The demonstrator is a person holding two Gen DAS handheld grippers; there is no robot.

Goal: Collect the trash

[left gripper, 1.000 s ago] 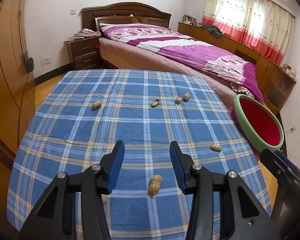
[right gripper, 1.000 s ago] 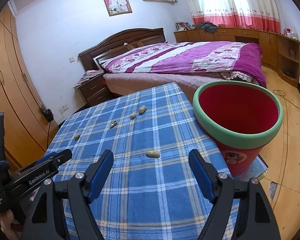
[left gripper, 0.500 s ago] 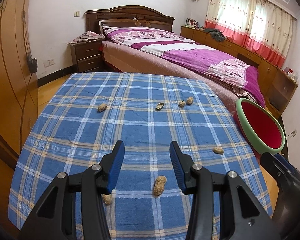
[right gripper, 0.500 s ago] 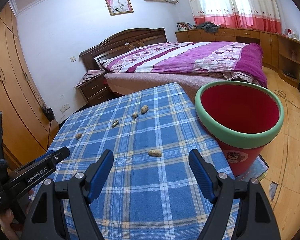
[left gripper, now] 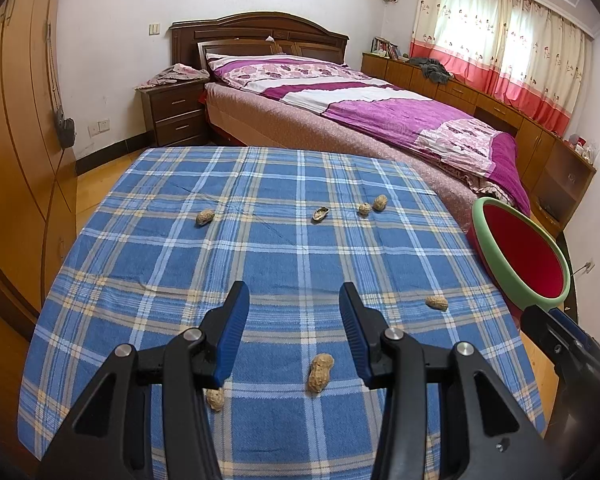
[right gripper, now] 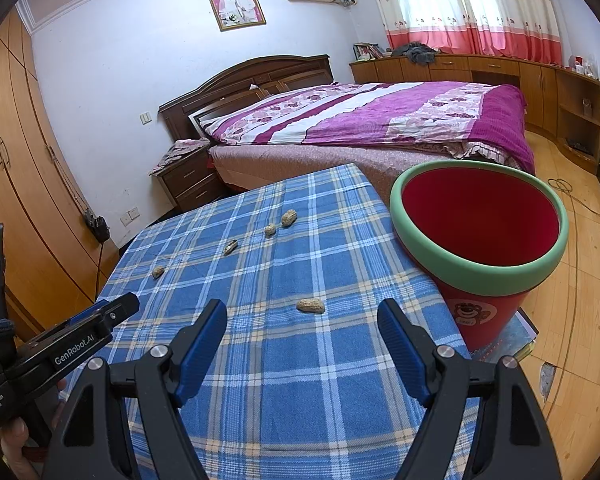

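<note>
- The left gripper point(left gripper: 294, 320), black with blue pads, hangs over a table covered in a blue plaid cloth point(left gripper: 260, 264); its jaws stand apart with nothing between the pads.
- A whole tan peanut in its shell point(left gripper: 320, 372) lies on the cloth just below the gap between those fingers, touching neither pad.
- A second shelled peanut point(left gripper: 215, 399) lies partly hidden behind the left finger.
- The right gripper point(right gripper: 302, 338), of the same make, has its jaws spread wider and holds nothing; a tan peanut point(right gripper: 310, 305) lies on the cloth just beyond its fingertips.
- Farther across the cloth lie a lone peanut point(left gripper: 205, 217), an open half shell point(left gripper: 320, 214), and two peanuts close together point(left gripper: 373, 205).
- A red bucket-shaped bin with a pale green rim point(right gripper: 480, 240) stands just beside the table's right edge, resting on a flat book-like object point(right gripper: 508, 344); nothing shows inside it.
- Behind the table is a bed with a purple patterned quilt point(right gripper: 380, 116).
</note>
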